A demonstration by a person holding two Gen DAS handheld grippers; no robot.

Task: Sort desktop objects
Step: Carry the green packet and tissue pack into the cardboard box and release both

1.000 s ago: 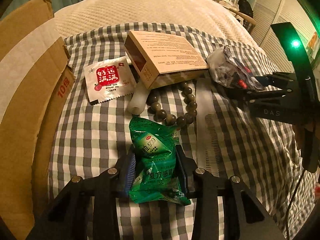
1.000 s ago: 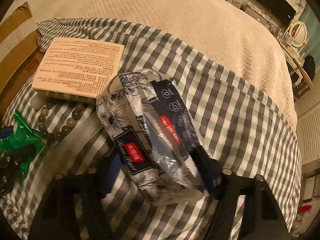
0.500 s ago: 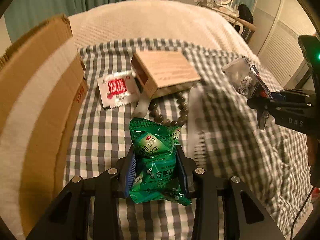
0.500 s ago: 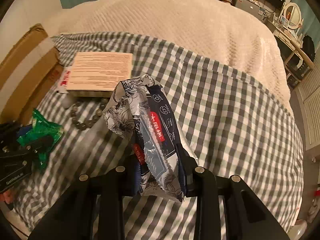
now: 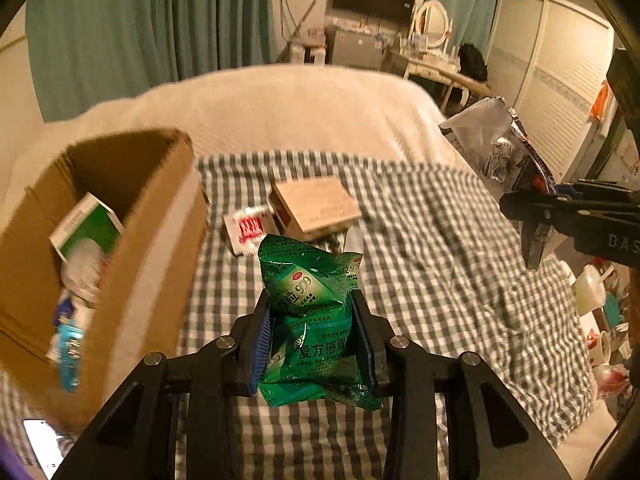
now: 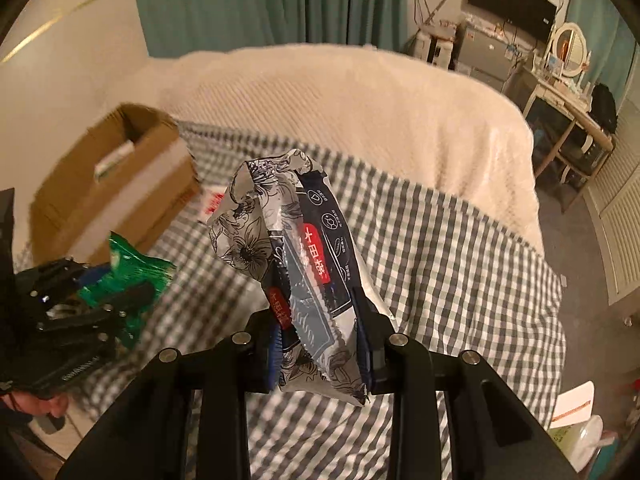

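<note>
Left gripper (image 5: 314, 336) was clamped on green sachet (image 5: 316, 312), blue pads pressed to both its sides, jaws partly closed; sachet was held clear above checked cloth (image 5: 440, 280); right gripper (image 6: 320, 330) was squeezed narrow on floral pack (image 6: 296, 252), pads on both sides, pack standing up out of the jaws and leaning toward 11 o'clock; both items were off the bed. In left wrist view, open carton (image 5: 132, 248) sat at 9 o'clock on the cloth, a green-and-white box (image 5: 86, 226) and blurred items inside it; tan box (image 5: 318, 208) lay on the cloth at 12 o'clock from the sachet, red-and-white packet (image 5: 248, 230) just beside it at its 9 o'clock, between it and the carton; right gripper with the pack showed at 3 o'clock. In right wrist view, left gripper with the sachet showed at 9 o'clock, carton beyond it at 10 o'clock; cream blanket (image 6: 360, 96) covered the far bed.
</note>
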